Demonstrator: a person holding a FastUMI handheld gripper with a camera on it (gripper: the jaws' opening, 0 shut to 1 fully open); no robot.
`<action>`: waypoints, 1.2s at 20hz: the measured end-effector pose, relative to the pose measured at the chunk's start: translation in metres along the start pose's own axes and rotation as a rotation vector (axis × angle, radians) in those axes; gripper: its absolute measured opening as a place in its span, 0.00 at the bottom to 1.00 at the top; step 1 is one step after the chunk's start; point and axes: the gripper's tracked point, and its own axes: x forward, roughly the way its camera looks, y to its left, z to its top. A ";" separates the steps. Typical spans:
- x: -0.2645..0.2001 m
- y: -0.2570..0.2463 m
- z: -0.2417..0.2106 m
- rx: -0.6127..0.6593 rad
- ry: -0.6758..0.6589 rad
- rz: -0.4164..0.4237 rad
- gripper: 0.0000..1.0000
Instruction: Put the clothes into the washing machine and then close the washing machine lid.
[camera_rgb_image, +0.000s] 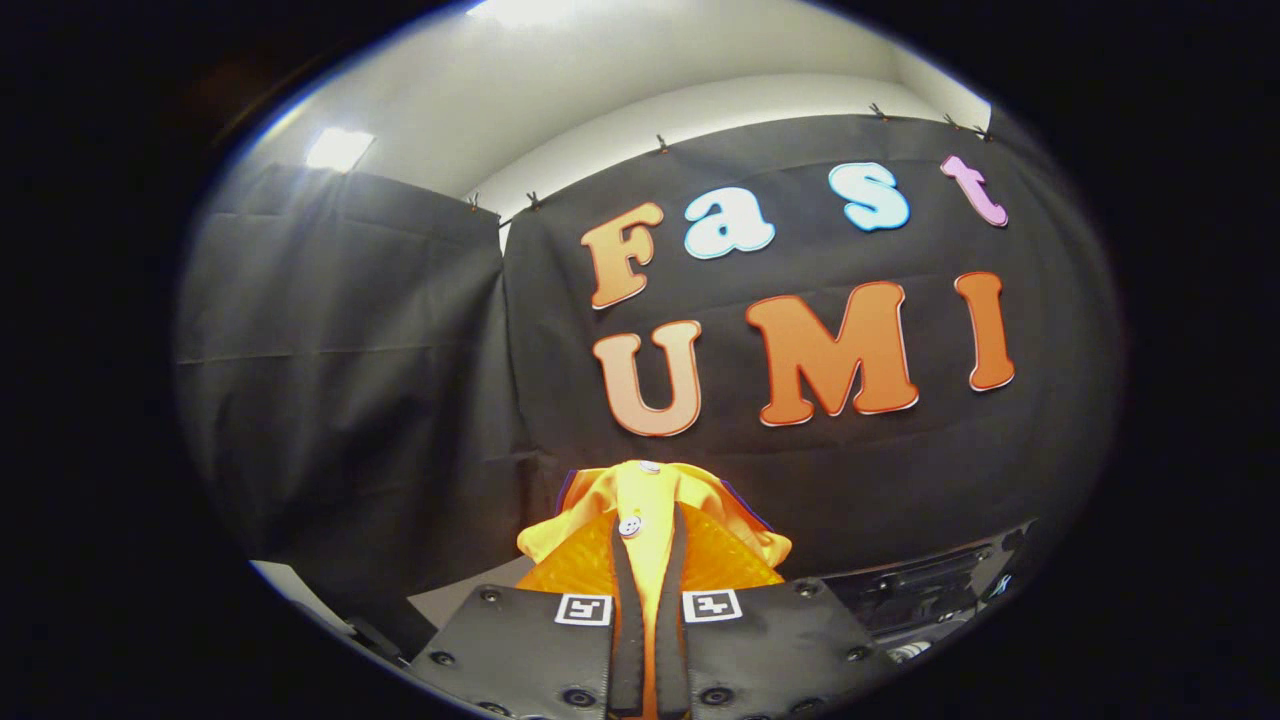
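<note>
Garment (648, 500) pinched btwn hand-held gripper (649, 545) fingers, bunched ahead of tips; booth wall (400, 380) behind.

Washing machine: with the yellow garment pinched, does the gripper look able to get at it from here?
Probably not yet. The gripper is shut on the yellow garment, held up facing the booth wall; just a dark appliance edge shows low beside the fingers, so it must tip down.

Dim booth, lit from overhead: ceiling light panel (338, 148) at 10 o'clock blown out, second glare patch at 12. Strong fisheye bending toward the rim, edges soft; centre sharp.
</note>
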 end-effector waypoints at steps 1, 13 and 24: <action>-0.009 -0.014 0.006 0.002 -0.014 -0.017 0.12; -0.090 -0.197 -0.003 -0.019 -0.039 -0.233 0.12; -0.114 -0.285 -0.127 0.009 0.129 -0.286 0.12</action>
